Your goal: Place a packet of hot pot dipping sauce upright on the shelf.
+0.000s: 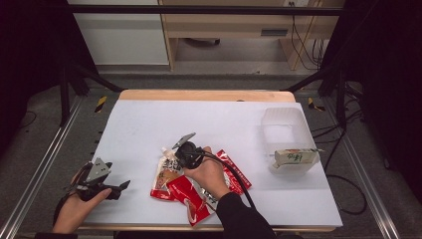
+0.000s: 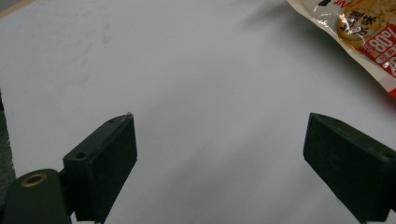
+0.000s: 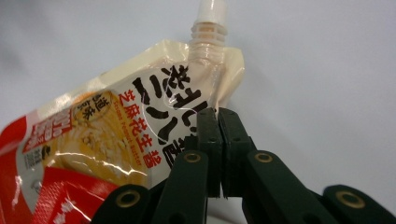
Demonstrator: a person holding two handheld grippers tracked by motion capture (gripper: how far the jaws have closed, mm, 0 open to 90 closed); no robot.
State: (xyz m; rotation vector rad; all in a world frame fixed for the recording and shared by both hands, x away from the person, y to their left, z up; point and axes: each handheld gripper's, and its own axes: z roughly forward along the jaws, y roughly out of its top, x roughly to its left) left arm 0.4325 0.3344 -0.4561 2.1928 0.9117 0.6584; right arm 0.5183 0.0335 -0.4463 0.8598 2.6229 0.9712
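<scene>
Table (image 1: 149, 124): white top, wooden far edge, dark frame around it.
Right gripper (image 3: 218, 122): fingers pressed together, pinching the spouted pouch (image 3: 140, 126) at its edge below the cap.
Pouch place: near the table's front edge, beside red packets (image 1: 191, 196).
Left gripper (image 2: 219, 149): fingers spread over the bare front-left corner.
Clear tub (image 1: 286, 127): right edge, a carton (image 1: 294, 158) in it.

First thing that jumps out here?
The red and white pouches piled at the table's near middle, with the right gripper shut at the edge of the spouted pouch. Next, a clear tub at the right with a carton across its near rim.
</scene>
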